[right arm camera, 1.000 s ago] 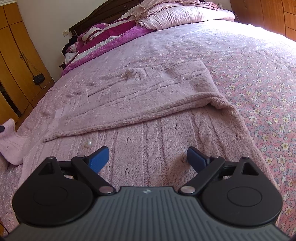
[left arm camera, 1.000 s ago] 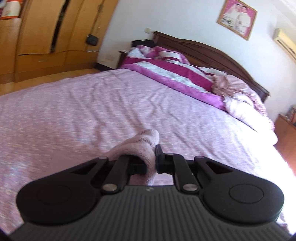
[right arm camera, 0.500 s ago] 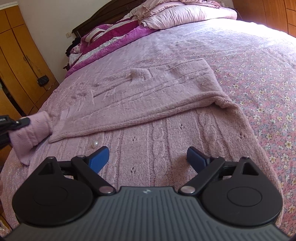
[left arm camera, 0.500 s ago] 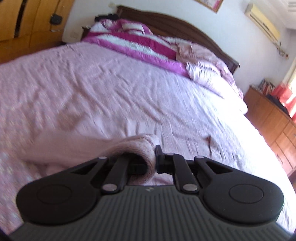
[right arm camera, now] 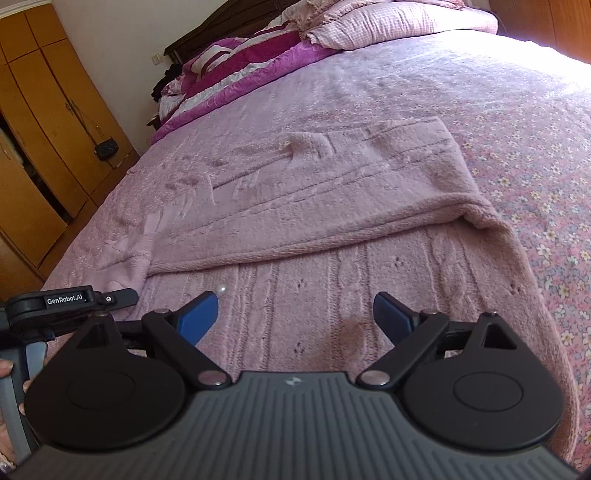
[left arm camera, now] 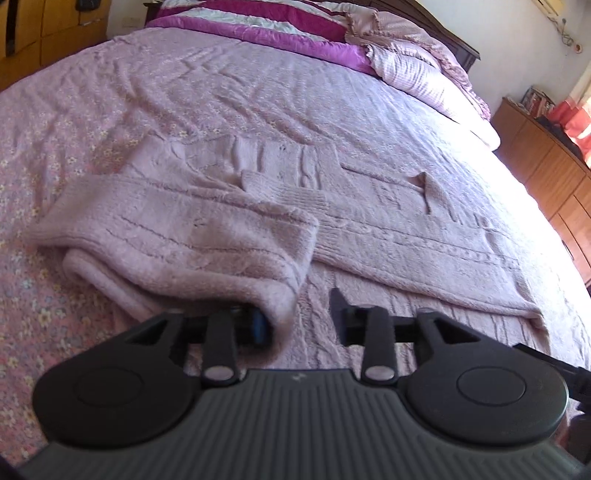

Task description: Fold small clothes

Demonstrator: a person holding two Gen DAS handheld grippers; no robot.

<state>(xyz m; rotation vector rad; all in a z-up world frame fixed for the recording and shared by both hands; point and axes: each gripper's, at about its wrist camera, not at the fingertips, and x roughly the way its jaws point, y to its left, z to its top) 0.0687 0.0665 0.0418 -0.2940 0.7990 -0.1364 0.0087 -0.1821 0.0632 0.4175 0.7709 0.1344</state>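
To the left of the left gripper (left arm camera: 299,317), a fuzzy pale-pink sleeve (left arm camera: 177,243) of the pale-pink cable-knit sweater (left arm camera: 369,221) lies folded across the garment's body, its cuff end draped over the gripper's left finger, whose blue pad (left arm camera: 258,325) peeks out beneath the fabric. The left gripper's jaws stand apart, the right one bare over the knit; the cuff merely rests against the left pad, with nothing pinched between the two. Straight ahead of it the sweater spreads flat on the pink floral bedspread (left arm camera: 48,155), and further right a second sleeve (left arm camera: 424,251) runs diagonally across the body.

In the right wrist view, the left device's black arm (right arm camera: 70,301) sits just left of the right gripper (right arm camera: 295,317), low over the sweater's hem side. The right gripper is spread wide, its blue fingertips (right arm camera: 199,314) hovering just above the cable-knit panel (right arm camera: 295,295), with nothing between them. Ahead of it the folded-over sleeve (right arm camera: 332,206) lies flat across the sweater, its fold edge near the fingers; the sweater's right edge curls up just ahead and to the right. Beyond, at the bedhead, are a magenta-and-white striped quilt (right arm camera: 236,70) and a pink checked pillow (right arm camera: 402,22).
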